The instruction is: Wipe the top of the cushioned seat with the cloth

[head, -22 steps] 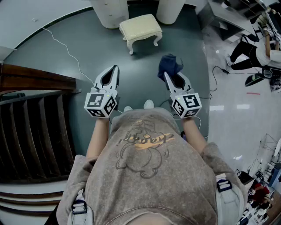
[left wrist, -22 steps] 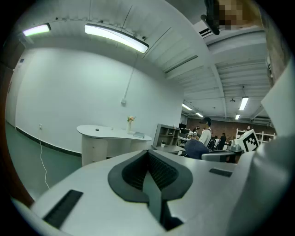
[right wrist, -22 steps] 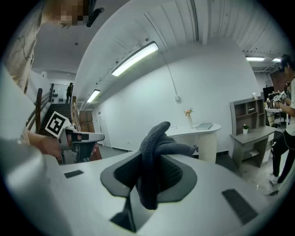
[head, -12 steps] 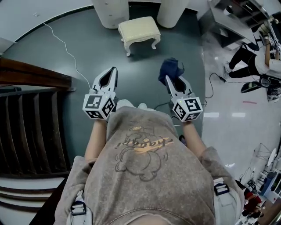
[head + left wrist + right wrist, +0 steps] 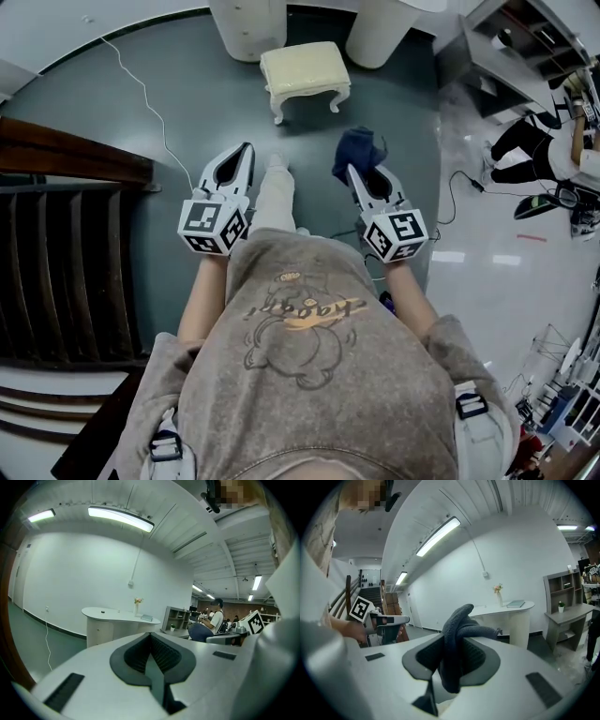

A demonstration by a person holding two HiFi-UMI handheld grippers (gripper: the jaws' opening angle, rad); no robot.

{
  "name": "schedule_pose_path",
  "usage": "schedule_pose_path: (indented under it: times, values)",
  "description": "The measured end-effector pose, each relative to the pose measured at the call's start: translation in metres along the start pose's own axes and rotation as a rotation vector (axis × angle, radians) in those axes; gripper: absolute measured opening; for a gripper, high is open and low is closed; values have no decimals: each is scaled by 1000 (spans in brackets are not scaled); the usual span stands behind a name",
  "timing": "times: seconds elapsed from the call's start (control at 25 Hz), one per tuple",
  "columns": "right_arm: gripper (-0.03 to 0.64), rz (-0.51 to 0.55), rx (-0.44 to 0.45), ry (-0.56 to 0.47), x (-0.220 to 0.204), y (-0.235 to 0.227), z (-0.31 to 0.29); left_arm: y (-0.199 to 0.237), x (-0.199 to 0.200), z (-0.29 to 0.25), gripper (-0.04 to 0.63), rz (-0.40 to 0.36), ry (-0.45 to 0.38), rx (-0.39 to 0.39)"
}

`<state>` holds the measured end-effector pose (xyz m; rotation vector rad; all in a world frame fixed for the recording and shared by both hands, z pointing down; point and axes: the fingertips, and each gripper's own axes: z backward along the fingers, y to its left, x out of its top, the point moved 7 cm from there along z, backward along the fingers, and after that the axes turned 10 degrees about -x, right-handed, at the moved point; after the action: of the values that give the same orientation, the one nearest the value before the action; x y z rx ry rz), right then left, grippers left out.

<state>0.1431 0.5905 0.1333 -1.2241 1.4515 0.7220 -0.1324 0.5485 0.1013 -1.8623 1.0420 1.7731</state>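
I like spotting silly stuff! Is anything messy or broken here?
Nothing looks spilled or broken. The cushioned stool stands upright. Only a thin white cable snakes loose across the green floor, and the dark blue cloth hangs bunched from the right gripper.

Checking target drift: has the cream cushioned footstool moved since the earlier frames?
No. The cream cushioned footstool still stands just before the gap between the two white cabinet bases; only the camera shifted.
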Motion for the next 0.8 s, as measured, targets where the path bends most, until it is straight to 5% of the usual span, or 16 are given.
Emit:
schedule_pose_path:
  times: [0.8]
  values:
    - [100,37,-9,87,59,-66,-209,166,50,-179,17,40,27,-43]
